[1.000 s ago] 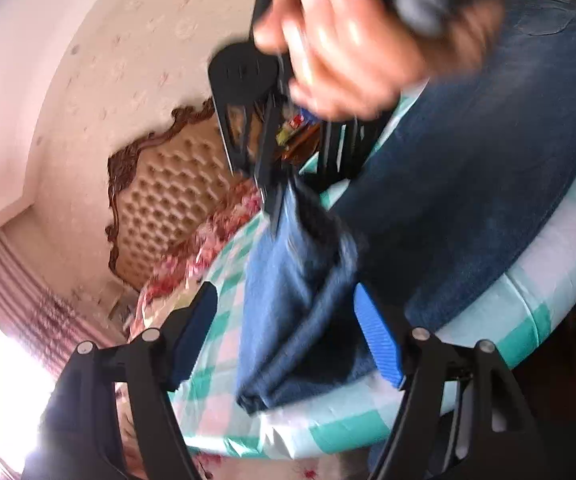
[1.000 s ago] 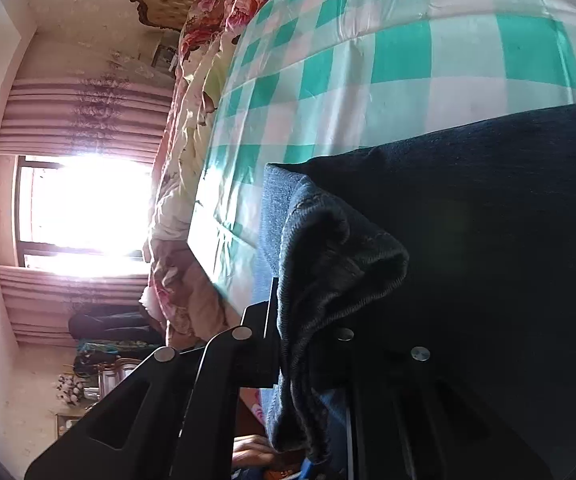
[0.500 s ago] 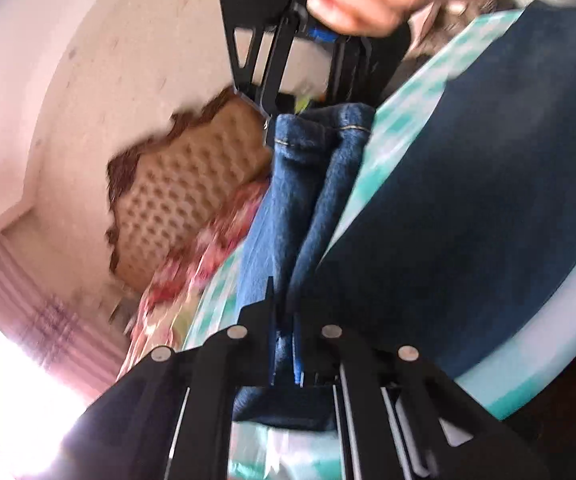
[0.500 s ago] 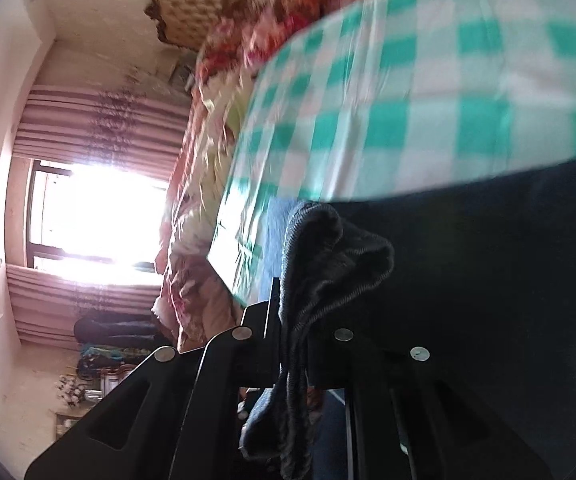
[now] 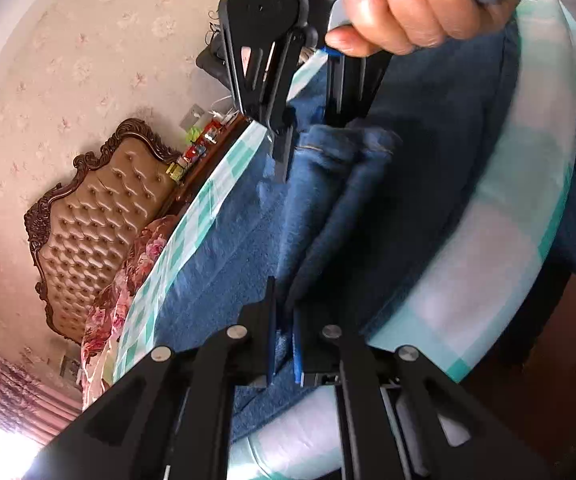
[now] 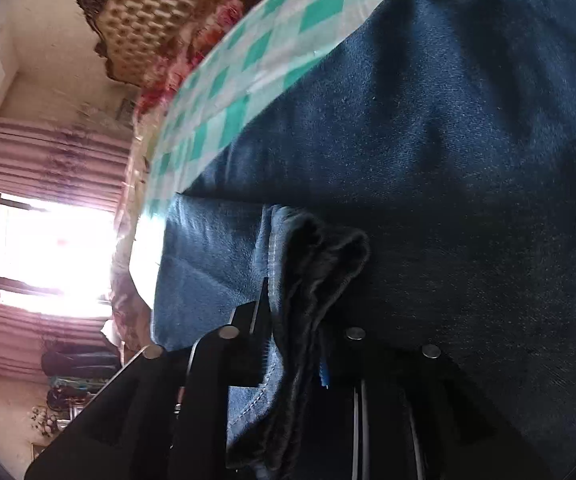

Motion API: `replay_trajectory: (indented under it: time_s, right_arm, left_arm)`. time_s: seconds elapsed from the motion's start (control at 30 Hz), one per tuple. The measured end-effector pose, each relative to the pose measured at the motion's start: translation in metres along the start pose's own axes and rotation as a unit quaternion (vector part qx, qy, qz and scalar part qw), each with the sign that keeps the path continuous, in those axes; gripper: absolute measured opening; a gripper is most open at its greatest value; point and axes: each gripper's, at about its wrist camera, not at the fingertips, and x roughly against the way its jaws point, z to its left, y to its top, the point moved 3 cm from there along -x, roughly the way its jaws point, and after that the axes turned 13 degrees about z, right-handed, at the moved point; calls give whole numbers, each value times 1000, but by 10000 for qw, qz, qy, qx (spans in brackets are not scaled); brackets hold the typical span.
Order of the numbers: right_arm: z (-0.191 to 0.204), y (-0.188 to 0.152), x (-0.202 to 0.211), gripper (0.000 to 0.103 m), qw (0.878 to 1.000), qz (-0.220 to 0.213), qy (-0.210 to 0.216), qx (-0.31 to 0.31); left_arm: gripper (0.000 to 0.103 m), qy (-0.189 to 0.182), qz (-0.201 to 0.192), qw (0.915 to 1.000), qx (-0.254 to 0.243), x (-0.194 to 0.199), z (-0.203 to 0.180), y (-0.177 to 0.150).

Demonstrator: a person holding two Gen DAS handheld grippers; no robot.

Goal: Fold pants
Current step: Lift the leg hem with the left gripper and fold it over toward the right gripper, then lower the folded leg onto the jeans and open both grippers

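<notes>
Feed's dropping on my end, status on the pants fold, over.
Left gripper shut on pants hem. Right gripper shut on same hem. Leg end lifted over checked bedsheet. Nothing in the way.

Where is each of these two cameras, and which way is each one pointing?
Left wrist view: it sits on the left tongs and looks along them over the jeans on the checked cloth toward a headboard; the person's right hand holding the right tongs shows ahead.
Right wrist view: it sits on the right tongs and looks across the jeans toward a bright window; no hand shows.
Both views show the jeans, the checked cloth and the headboard.
</notes>
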Motion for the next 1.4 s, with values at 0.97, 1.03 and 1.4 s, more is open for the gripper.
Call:
replay_trajectory:
  time_s: [0.97, 1.03, 1.4]
  right_arm:
    - [7, 31, 27, 16, 9948, -670, -722, 260]
    - [2, 28, 24, 16, 9946, -675, -756, 238]
    - [0, 25, 23, 16, 9910, -802, -1037, 255]
  left_arm:
    - [8, 93, -241, 9987, -433, -1, -45, 45]
    - [8, 53, -233, 9990, -386, 0, -45, 44]
    - [9, 6, -249, 9994, -256, -2, -43, 51]
